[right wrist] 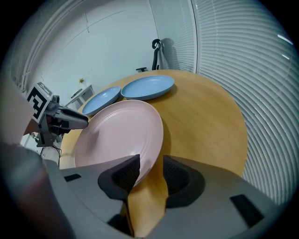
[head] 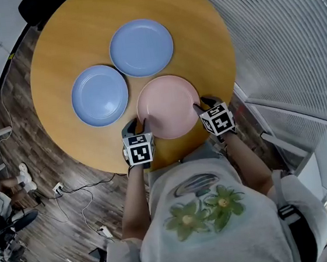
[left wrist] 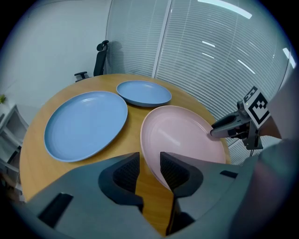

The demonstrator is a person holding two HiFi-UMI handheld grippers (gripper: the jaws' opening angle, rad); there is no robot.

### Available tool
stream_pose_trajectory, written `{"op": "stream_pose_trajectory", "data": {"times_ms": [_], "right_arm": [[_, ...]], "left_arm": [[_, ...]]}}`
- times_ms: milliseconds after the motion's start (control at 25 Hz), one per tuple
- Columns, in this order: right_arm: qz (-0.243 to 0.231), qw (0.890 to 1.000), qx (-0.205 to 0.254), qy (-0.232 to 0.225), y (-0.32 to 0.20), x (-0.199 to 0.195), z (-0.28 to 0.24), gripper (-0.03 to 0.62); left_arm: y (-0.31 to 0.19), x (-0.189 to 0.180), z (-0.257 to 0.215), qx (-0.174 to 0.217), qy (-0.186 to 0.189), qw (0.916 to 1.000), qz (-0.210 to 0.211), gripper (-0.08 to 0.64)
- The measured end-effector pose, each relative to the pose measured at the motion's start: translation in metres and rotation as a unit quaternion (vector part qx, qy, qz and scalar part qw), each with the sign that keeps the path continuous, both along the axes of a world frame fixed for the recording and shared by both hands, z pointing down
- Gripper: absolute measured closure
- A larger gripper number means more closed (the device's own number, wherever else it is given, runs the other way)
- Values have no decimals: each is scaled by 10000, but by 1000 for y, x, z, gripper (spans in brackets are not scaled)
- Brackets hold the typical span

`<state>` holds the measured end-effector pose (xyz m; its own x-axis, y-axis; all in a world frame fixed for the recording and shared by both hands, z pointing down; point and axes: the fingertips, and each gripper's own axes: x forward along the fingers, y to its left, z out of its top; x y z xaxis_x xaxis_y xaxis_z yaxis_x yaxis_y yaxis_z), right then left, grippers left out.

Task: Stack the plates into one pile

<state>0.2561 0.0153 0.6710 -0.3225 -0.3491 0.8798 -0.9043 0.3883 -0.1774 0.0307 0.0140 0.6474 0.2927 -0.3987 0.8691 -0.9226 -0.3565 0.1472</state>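
Round wooden table, three plates on it, nothing stacked yet. Round matte pink plate sits at the table edge nearest the person. Left blue plate and far blue plate, both round and matte, lie flat further in. All three are just beside each other in a cluster; can't tell whether the rims touch.

Left gripper is at the pink plate's left rim and right gripper is at its right rim, both angled steeply down.

Left gripper view: left gripper has its jaws spread. The pink plate rim runs into the gap, close to the right-hand jaw, with bare table visible between the pads. No pinch.

Right gripper view: right gripper jaws are also spread. The pink plate rim enters the gap by the left-hand jaw, with table showing in the gap. No pinch there either.
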Motion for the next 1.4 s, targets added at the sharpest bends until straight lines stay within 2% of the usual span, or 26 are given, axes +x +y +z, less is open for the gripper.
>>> {"op": "stream_pose_trajectory", "data": {"times_ms": [320,440,640,960,1400], "right_arm": [[177,9994,-288,-86,3,-5,6,443],[317,9984,-390,-256,4,-8,8,478],[384,9980,-457,-203,-3,-17,3,491],[366,9992,-170,-27,-10,-22,-26,492],[513,9978,418,-21,2,-32,-79,494]], "left_arm": [[-1,-6,10,-226,39,9997,16,419],[-3,-7,14,-258,20,9997,-48,468],[-14,-14,10,-372,124,9992,-7,474],[-16,-20,-14,-139,121,9998,121,472],[-6,-30,-69,457,219,9987,83,474]]}}
